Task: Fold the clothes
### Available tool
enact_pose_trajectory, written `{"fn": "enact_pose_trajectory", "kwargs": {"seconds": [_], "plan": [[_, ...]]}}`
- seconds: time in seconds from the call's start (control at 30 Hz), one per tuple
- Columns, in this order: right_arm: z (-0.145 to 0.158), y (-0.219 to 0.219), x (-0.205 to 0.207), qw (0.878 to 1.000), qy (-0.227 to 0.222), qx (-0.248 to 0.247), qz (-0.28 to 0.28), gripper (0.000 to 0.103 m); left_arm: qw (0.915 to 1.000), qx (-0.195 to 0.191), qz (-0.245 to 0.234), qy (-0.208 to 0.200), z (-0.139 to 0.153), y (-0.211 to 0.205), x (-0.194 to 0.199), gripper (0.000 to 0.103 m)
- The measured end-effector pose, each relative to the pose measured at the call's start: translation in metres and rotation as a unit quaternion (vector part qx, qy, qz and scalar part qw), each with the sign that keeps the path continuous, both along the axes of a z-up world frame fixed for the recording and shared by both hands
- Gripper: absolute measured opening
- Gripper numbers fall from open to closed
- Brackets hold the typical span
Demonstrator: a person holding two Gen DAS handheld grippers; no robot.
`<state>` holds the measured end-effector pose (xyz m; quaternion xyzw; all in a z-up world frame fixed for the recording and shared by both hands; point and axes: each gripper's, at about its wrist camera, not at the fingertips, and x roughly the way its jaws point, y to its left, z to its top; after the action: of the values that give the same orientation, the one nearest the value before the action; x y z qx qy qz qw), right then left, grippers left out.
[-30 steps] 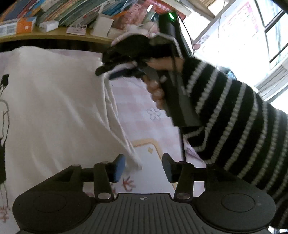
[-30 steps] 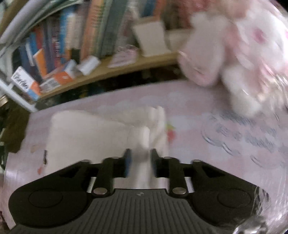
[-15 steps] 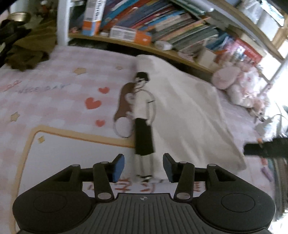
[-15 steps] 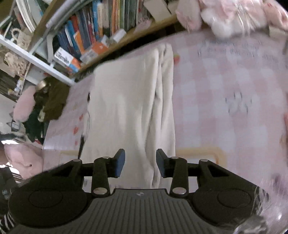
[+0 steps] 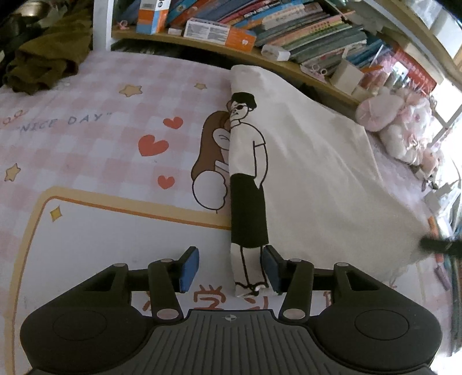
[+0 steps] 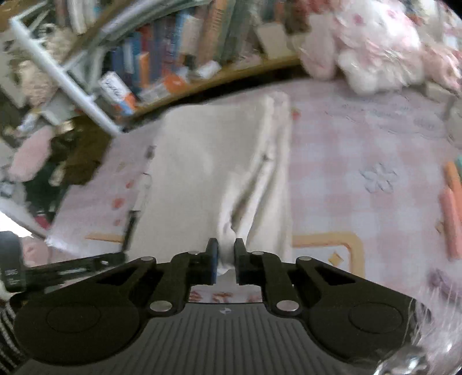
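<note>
Up at the back, the shelf (image 5: pixel 202 47) is crammed: books (image 5: pixel 303 26) stacked flat and leaning, an orange box (image 5: pixel 239 37) and a white box (image 5: pixel 275 52) at its front lip. The right wrist view shows the same shelf (image 6: pixel 219 75), blurred.

Down on the bed, the shirt (image 5: pixel 303 161) lies long and narrow on the pink checked sheet (image 5: pixel 86 121), running from the near edge up toward the shelf. Its left fold edge is straight and cuts right through the printed figure (image 5: pixel 248 173). The left gripper (image 5: pixel 231 269) hangs over the near left corner, jaws wide apart, the hem between them, nothing pinched.

Over to the right gripper (image 6: pixel 225 256): jaws drawn nearly together and clamped on a bunch of the shirt (image 6: pixel 202 173) at its near hem, cloth puckering up from the pinch in a ridge. The shirt's right side there is layered, folds running lengthwise.

Open sheet spreads left of the shirt, hearts and stars and plain fabric, out to a brown garment (image 5: pixel 43 66) in the far left corner. On the right, sheet (image 6: pixel 361 161) again, with plush toys (image 5: pixel 398 127) bunched at the far right corner near the shelf.
</note>
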<state>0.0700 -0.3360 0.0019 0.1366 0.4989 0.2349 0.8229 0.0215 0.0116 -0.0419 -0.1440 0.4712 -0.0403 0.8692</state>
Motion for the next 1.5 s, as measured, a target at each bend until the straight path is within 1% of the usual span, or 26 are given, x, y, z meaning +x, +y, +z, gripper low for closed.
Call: {"fn": "enact_pose_trajectory", "kwargs": {"seconds": [0.03, 0.13, 0.17, 0.2, 0.23, 0.33, 0.4, 0.43, 0.5, 0.53, 0.57, 0.6, 0.67, 0.77, 0.93, 0.97, 1.1, 1.2, 1.23, 1.3, 1.33, 1.37, 1.4, 1.47, 1.5], "plan": [[-0.007, 0.000, 0.003, 1.000, 0.017, -0.007, -0.004, 0.013, 1.0000, -0.004, 0.002, 0.001, 0.000, 0.001, 0.001, 0.049], [-0.017, -0.004, 0.007, 0.999, 0.036, -0.019, -0.020, 0.028, 0.9998, -0.016, 0.008, 0.006, 0.000, 0.007, 0.003, 0.049], [-0.018, -0.005, 0.007, 0.999, 0.036, -0.022, -0.023, 0.041, 0.9997, -0.023, 0.011, 0.008, 0.000, 0.009, 0.003, 0.049], [-0.014, -0.004, 0.007, 0.999, 0.023, -0.025, -0.023, 0.046, 0.9995, -0.029, 0.013, 0.008, 0.000, 0.010, 0.004, 0.049], [-0.013, -0.002, 0.008, 0.999, 0.016, -0.027, -0.019, 0.046, 0.9993, -0.034, 0.015, 0.008, 0.000, 0.012, 0.004, 0.049], [-0.019, 0.009, 0.016, 0.999, 0.027, -0.022, -0.011, 0.045, 0.9990, -0.043, 0.013, 0.005, -0.001, 0.013, 0.007, 0.048], [-0.024, 0.012, 0.019, 0.999, 0.038, -0.018, -0.015, 0.035, 0.9985, -0.054, 0.013, 0.003, -0.002, 0.014, 0.009, 0.046], [-0.027, 0.012, 0.019, 0.999, 0.044, -0.017, -0.018, 0.034, 0.9981, -0.060, 0.013, 0.002, -0.002, 0.015, 0.010, 0.044], [-0.029, 0.012, 0.018, 0.999, 0.045, -0.016, -0.026, 0.027, 0.9971, -0.076, 0.012, 0.004, -0.003, 0.016, 0.011, 0.044], [-0.030, 0.011, 0.017, 0.998, 0.044, -0.014, -0.032, 0.024, 0.9963, -0.085, 0.007, 0.007, -0.005, 0.016, 0.012, 0.036], [-0.031, 0.010, 0.015, 0.998, 0.045, -0.009, -0.038, 0.021, 0.9956, -0.093, 0.002, 0.010, -0.006, 0.016, 0.013, 0.021], [-0.033, 0.009, 0.013, 0.998, 0.047, -0.001, -0.045, 0.017, 0.9955, -0.094, -0.002, 0.010, -0.005, 0.018, 0.010, 0.016], [-0.035, 0.008, 0.009, 0.997, 0.051, 0.009, -0.060, 0.015, 0.9952, -0.097, -0.012, 0.011, -0.003, 0.022, 0.005, 0.006], [-0.035, 0.010, -0.001, 0.996, 0.056, 0.012, -0.066, 0.014, 0.9946, -0.100, -0.026, 0.013, 0.000, 0.028, -0.003, 0.005], [-0.034, 0.018, -0.028, 0.996, 0.071, 0.009, -0.049, 0.014, 0.9931, -0.105, -0.049, 0.016, 0.005, 0.038, -0.016, 0.005], [-0.034, 0.020, -0.035, 0.996, 0.073, 0.008, -0.045, 0.014, 0.9924, -0.108, -0.053, 0.024, 0.004, 0.043, -0.021, 0.005], [-0.030, 0.033, -0.065, 0.998, 0.064, -0.022, -0.019, 0.014, 0.9898, -0.106, -0.083, 0.045, -0.001, 0.054, -0.043, 0.006], [-0.026, 0.044, -0.081, 0.997, 0.043, -0.057, -0.012, 0.015, 0.9870, -0.102, -0.112, 0.052, -0.002, 0.058, -0.051, 0.008], [-0.025, 0.047, -0.085, 0.997, 0.036, -0.068, -0.012, 0.015, 0.9865, -0.099, -0.119, 0.054, -0.002, 0.059, -0.050, 0.012], [-0.022, 0.052, -0.088, 0.996, 0.025, -0.086, -0.020, 0.018, 0.9858, -0.088, -0.132, 0.055, 0.000, 0.063, -0.046, 0.014], [-0.021, 0.055, -0.090, 0.995, 0.019, -0.095, -0.023, 0.022, 0.9857, -0.081, -0.138, 0.055, 0.002, 0.065, -0.043, 0.019], [-0.019, 0.057, -0.091, 0.994, 0.013, -0.105, -0.027, 0.027, 0.9862, -0.072, -0.141, 0.049, 0.006, 0.067, -0.040, 0.029], [-0.017, 0.060, -0.093, 0.993, 0.007, -0.113, -0.031, 0.032, 0.9869, -0.068, -0.141, 0.036, 0.011, 0.071, -0.037, 0.035], [-0.012, 0.061, -0.094, 0.992, -0.009, -0.118, -0.042, 0.038, 0.9876, -0.068, -0.141, 0.005, 0.022, 0.080, -0.029, 0.061], [-0.009, 0.061, -0.093, 0.992, -0.016, -0.117, -0.048, 0.038, 0.9873, -0.073, -0.140, -0.011, 0.026, 0.083, -0.022, 0.064]]}}
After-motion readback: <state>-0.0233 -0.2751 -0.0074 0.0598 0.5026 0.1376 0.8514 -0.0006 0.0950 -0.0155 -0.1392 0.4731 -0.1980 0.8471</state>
